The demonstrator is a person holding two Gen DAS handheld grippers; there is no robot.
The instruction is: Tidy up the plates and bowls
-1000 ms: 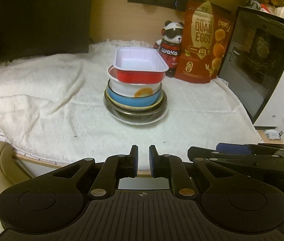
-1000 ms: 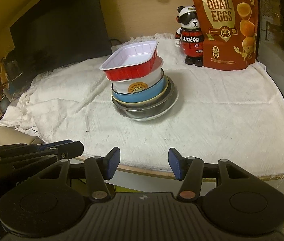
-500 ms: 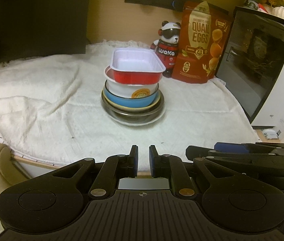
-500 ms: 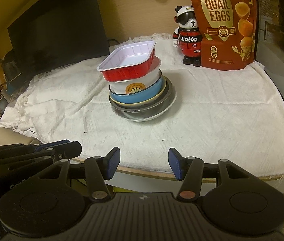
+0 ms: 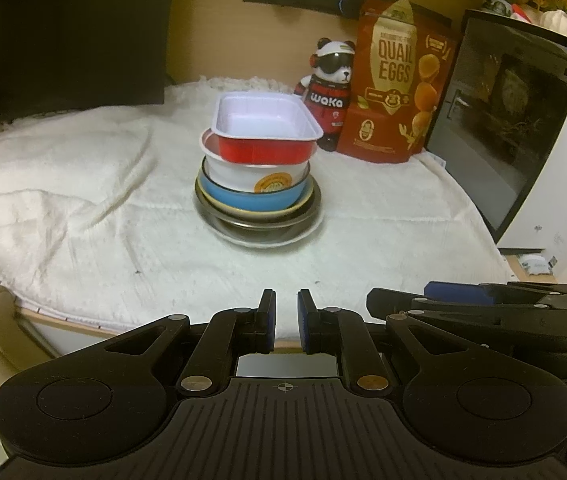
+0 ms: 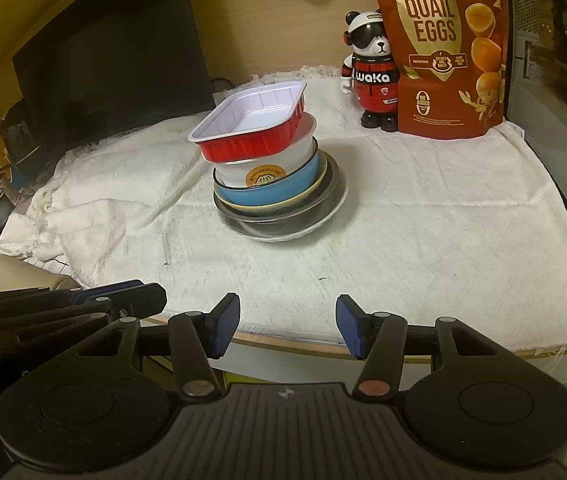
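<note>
A stack of dishes stands mid-table on the white cloth (image 5: 83,208). On top lies a red rectangular tray (image 5: 263,136) (image 6: 251,124) with a white inside, tilted a little. Under it are a white bowl with an orange label (image 5: 259,178) (image 6: 267,164), a blue bowl (image 5: 243,198) (image 6: 275,192), a yellowish plate, a dark metal dish and a white plate (image 5: 267,242) (image 6: 307,230) at the bottom. My left gripper (image 5: 286,314) hangs shut and empty at the table's near edge. To its right, my right gripper (image 6: 288,320) is open with nothing between its pads. Both are well short of the stack.
A panda figure (image 5: 329,88) (image 6: 373,76) and a red quail-eggs bag (image 5: 395,88) (image 6: 443,48) stand behind the stack. A dark-doored appliance (image 5: 515,120) fills the right side and a dark screen (image 6: 111,72) the back left. The cloth bunches up at the left.
</note>
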